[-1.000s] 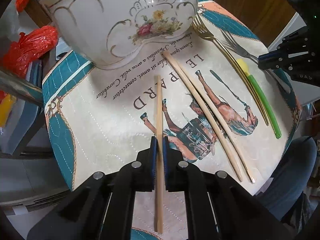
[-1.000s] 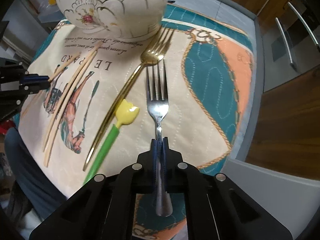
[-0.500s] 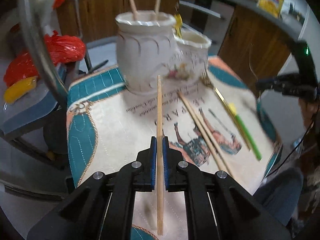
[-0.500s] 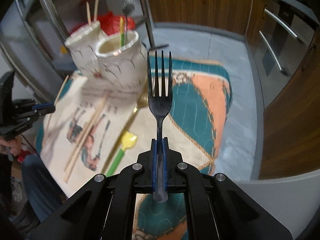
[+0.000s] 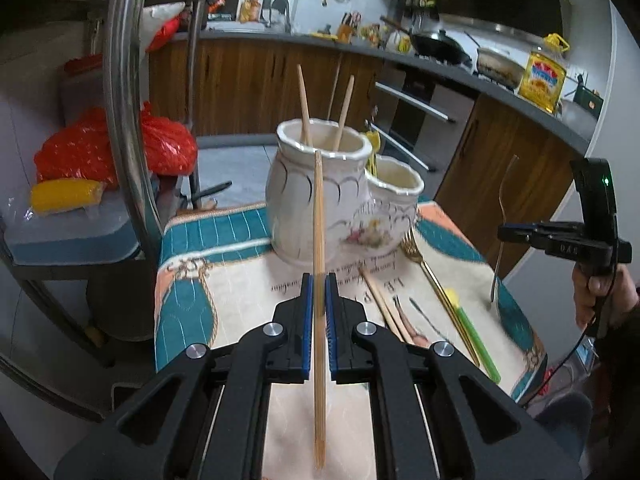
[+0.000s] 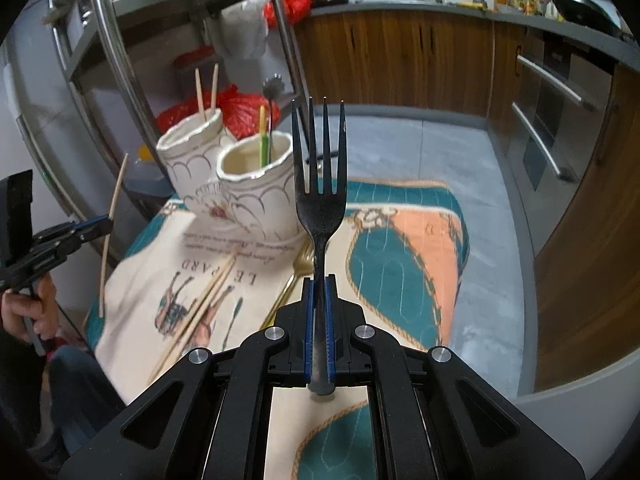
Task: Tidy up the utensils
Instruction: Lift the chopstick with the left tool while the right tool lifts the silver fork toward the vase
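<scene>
My left gripper [image 5: 319, 280] is shut on a wooden chopstick [image 5: 319, 216], held upright above the mat in front of a white double ceramic holder [image 5: 316, 200]. Two chopsticks [image 5: 304, 108] stand in its taller cup. My right gripper [image 6: 319, 282] is shut on a silver fork [image 6: 320, 196], tines up, to the right of the holder [image 6: 256, 192]. The lower cup [image 6: 256, 160] holds a green-handled utensil [image 6: 262, 136] and another utensil. On the mat lie two chopsticks [image 5: 384, 304], a gold fork [image 5: 432, 280] and a green-handled yellow utensil [image 5: 472, 332].
The printed mat [image 5: 224, 288] covers a small table. A steel rack [image 5: 124, 120] with red bags [image 5: 80, 148] and a blue box [image 5: 68, 232] stands to the left. Wooden kitchen cabinets [image 6: 400, 60] and an oven [image 6: 556, 120] lie behind.
Both grippers have lifted their utensils off the mat and tilted up from looking down at it. The chopstick and the fork now stand upright in front of the holder.
</scene>
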A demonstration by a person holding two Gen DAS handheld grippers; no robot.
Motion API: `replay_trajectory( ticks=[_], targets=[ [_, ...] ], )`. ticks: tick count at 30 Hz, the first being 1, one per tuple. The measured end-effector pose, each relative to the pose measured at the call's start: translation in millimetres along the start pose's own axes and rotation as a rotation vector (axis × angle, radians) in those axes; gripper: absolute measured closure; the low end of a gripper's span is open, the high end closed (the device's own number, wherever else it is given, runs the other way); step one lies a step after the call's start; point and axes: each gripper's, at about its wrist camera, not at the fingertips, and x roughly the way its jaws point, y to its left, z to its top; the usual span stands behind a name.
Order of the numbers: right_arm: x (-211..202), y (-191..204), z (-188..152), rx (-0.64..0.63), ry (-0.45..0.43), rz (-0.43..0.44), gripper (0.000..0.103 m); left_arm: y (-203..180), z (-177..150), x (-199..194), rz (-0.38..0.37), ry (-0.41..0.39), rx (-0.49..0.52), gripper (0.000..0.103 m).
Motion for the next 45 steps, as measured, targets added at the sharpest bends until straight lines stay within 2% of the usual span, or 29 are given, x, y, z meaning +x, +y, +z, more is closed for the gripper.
replay_trajectory(
  ticks=[6, 20, 28, 39, 45],
  targets=[
    [-3, 2, 5, -0.001, -0.063, -0.007, 0.097, -1, 5, 3, 0.008, -0.063, 0.003, 0.097],
    [-11, 8, 18, 0.005, -0.214, -0.011, 0.097, 15, 24, 4, 0.009, -0.228, -0.088, 0.097],
    [-9, 18, 36, 0.004, -0.309, 0.039, 0.097, 19, 55, -9, -0.016, -0.375, -0.114, 0.097],
    [-18, 28, 62, -0.008, -0.449, 0.103, 0.097, -2, 93, -25, -0.035, -0.575, -0.08, 0.097],
    [-19, 34, 75, 0.004, -0.523, 0.134, 0.097, -11, 103, -26, 0.004, -0.679, -0.095, 0.097]
  ],
)
